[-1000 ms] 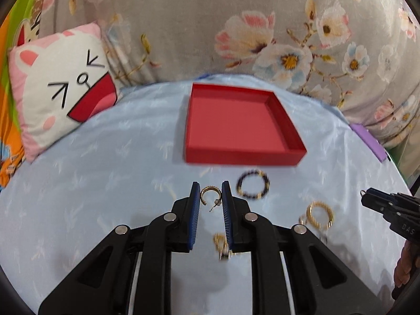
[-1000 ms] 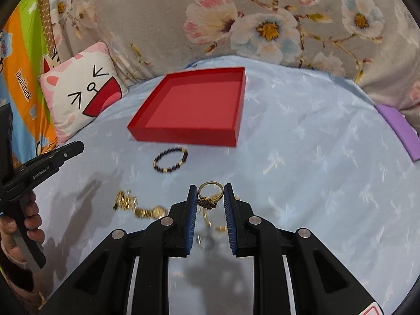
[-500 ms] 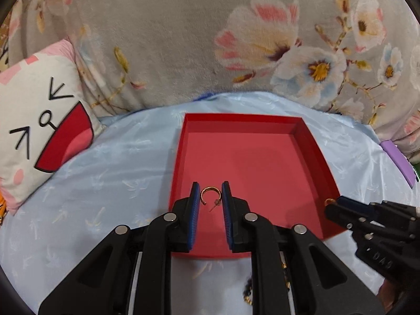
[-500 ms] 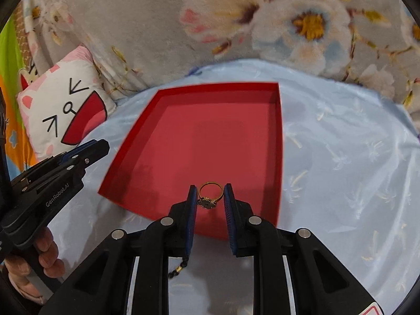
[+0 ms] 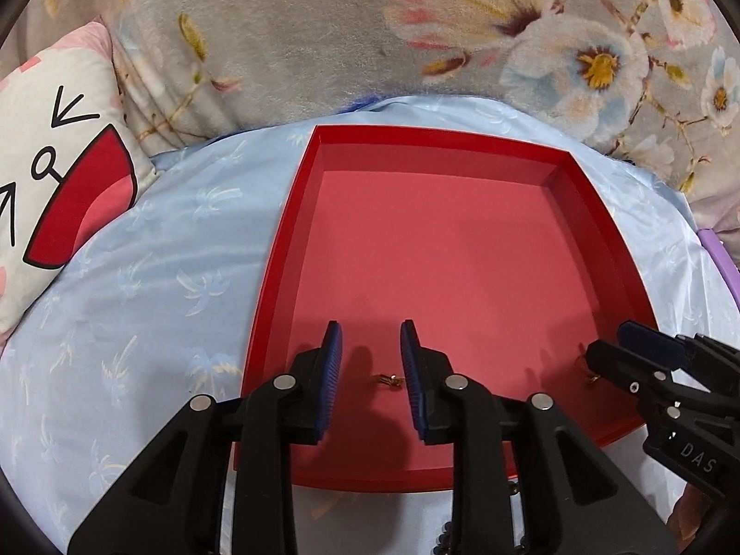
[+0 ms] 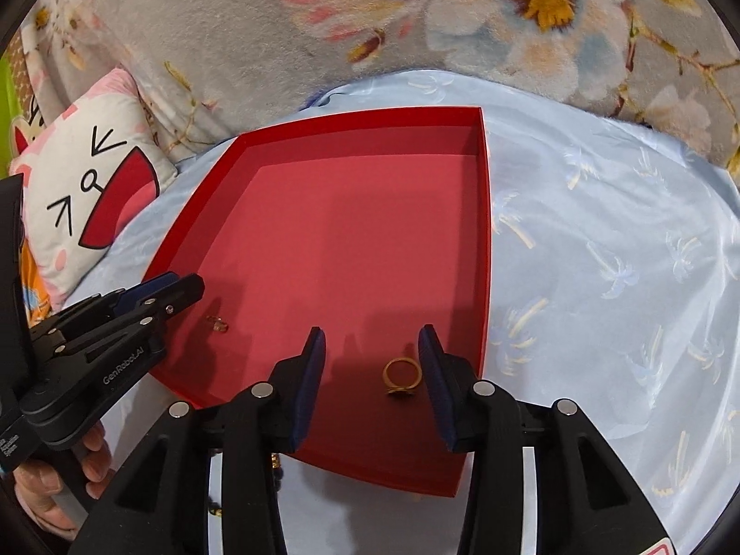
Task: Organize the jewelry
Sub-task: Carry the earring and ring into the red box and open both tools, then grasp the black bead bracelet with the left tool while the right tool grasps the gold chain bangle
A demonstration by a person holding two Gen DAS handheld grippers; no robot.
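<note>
A shallow red tray (image 5: 596, 212) (image 6: 483, 231) lies on the pale blue cloth. My left gripper (image 5: 370, 340) is open over the tray's near left part, and a small gold hoop earring (image 5: 389, 379) lies on the tray floor between its fingers. It also shows in the right wrist view (image 6: 218, 323). My right gripper (image 6: 370, 340) is open over the tray's near right part, and a gold ring (image 6: 401, 377) with a dark stone lies on the floor between its fingers. The right gripper enters the left wrist view (image 5: 615, 356) from the right.
A cat-face pillow (image 5: 51, 175) (image 6: 88, 185) leans at the left. A grey floral blanket (image 5: 416, 37) rises behind the tray. A dark bead bracelet (image 5: 441, 543) shows in part on the cloth by the tray's near edge. A purple object (image 5: 719, 254) lies at the right.
Both grippers moved forward over the red tray and opened. The hoop earring and the ring left the fingers and now lie on the tray floor.
</note>
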